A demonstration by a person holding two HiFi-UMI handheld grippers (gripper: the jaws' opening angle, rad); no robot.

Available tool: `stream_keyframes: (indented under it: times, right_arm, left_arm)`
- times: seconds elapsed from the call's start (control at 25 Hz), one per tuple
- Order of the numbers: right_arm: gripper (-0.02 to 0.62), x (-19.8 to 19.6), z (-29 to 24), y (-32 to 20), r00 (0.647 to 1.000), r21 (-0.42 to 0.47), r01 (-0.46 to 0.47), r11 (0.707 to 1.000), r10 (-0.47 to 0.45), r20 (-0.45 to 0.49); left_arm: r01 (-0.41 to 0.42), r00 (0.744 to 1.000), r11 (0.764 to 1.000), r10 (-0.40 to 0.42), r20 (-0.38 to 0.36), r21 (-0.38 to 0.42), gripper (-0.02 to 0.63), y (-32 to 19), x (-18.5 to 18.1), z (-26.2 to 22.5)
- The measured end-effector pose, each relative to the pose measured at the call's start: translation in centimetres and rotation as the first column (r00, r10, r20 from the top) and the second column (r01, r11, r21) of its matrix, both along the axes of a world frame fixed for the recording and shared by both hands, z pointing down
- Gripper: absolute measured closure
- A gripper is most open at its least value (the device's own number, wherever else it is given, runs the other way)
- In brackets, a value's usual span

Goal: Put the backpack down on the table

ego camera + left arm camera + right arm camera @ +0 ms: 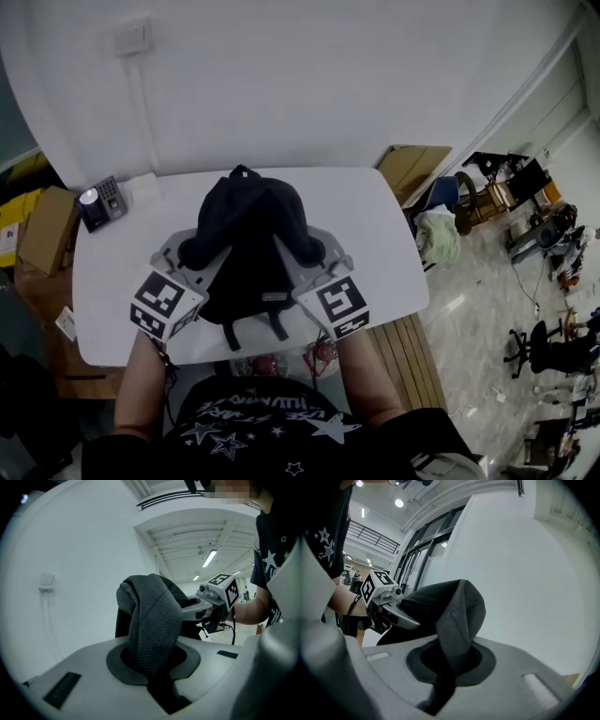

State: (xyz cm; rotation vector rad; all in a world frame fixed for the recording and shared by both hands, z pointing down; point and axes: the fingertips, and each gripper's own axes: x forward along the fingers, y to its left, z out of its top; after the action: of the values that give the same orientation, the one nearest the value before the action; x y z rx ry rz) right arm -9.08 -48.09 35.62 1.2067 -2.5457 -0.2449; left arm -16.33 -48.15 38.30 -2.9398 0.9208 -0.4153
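Over the near half of the surface (380, 239) the backpack (248, 248) hangs between left gripper (192, 255) and right gripper (319, 255), both sets of fingers (84, 670) clamped on a strap (154, 630), so I'd lower both evenly and only let go once it's resting.

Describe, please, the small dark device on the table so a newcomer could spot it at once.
Start at the white table and go to its far left corner, left of the black backpack. The device sits there: small and dark, with what looks like a keypad and a round pale spot, unlike the white item beside it and the brown cardboard box off the table's edge.
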Motion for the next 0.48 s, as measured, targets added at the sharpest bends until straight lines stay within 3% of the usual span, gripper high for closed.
stream_keyframes:
  times: [0.16,0.48]
  right_arm:
    - [0.571,-0.19,0.44,-0.30,0.999,-0.033,0.016,0.999,-0.015,0.048]
    - [0.571,0.00,1.02,-0.37,0.996,-0.016,0.043,0.999,-0.041,0.082]
  left_arm:
    - [-0.011,1.000,1.000,0.011,-0.026,0.025,0.551,-0.26,-0.28,0.55]
    - [-0.006,0.998,0.998,0.010,-0.059,0.063,0.550,-0.33,-0.23,1.10]
